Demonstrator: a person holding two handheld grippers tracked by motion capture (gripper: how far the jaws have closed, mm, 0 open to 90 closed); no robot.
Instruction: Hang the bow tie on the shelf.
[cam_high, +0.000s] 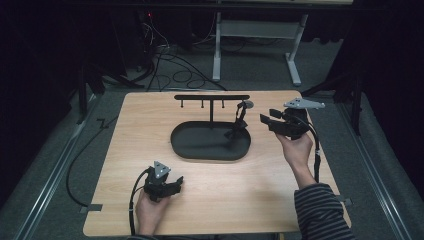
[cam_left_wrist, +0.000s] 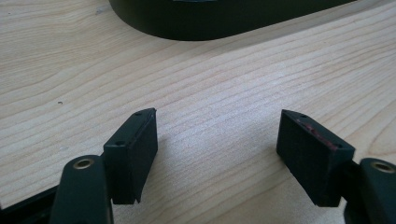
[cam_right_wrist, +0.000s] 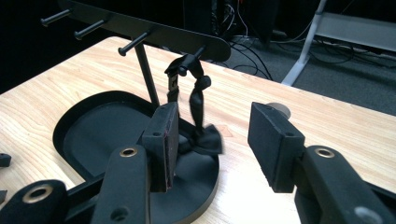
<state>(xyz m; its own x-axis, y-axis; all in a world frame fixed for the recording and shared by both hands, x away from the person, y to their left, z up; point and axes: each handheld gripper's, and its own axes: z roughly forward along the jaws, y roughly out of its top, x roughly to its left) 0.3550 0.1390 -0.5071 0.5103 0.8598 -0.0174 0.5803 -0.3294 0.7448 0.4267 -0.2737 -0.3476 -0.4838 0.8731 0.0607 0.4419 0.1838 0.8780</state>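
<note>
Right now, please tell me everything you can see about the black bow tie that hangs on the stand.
The black bow tie looks like soft fabric. Its strap is looped over the rightmost peg of the black stand and is twisted or knotted partway down. The bow hangs low at the strap's end, above the right end of the stand's oval tray; whether it touches the tray I cannot tell. The right claw is open, pointing toward it, apart from it.

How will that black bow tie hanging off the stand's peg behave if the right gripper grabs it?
The bow tie looks like soft fabric: its strap droops in folds from the peg, so it will probably flop and sag. It seems light. Pulled sideways, it may snag on the peg and tug the stand.
</note>
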